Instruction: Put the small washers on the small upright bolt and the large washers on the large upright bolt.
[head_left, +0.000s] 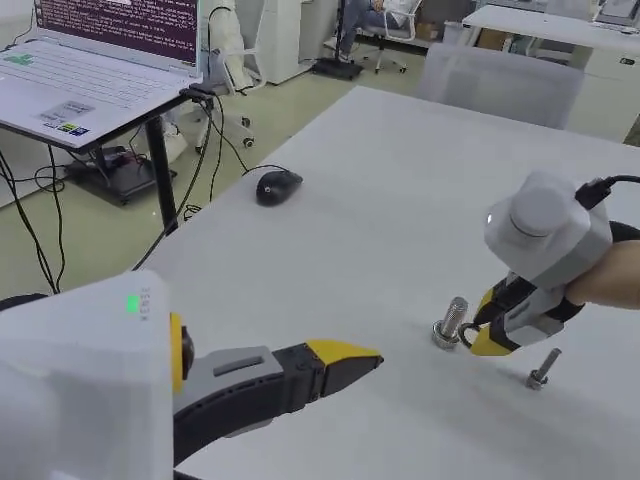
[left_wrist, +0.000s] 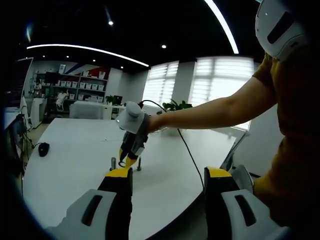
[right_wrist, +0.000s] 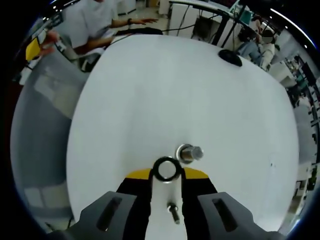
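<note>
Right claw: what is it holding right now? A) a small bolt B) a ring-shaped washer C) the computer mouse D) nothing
B: the right gripper view shows the right claw pinching a washer, just short of the large bolt.

The table (head_left: 400, 190) is white, smooth and dull, not shiny. The big bolt (head_left: 450, 323) is shiny silver metal with ridges up its side. The small bolt (head_left: 541, 370) is grey metal too. The washer (right_wrist: 165, 169) is a smooth metal ring with a bright shine. The left gripper (head_left: 350, 362) and the right gripper (head_left: 482, 335) look like smooth plastic, grey, black and yellow. The mouse (head_left: 277, 186) is black and a bit glossy.
</note>
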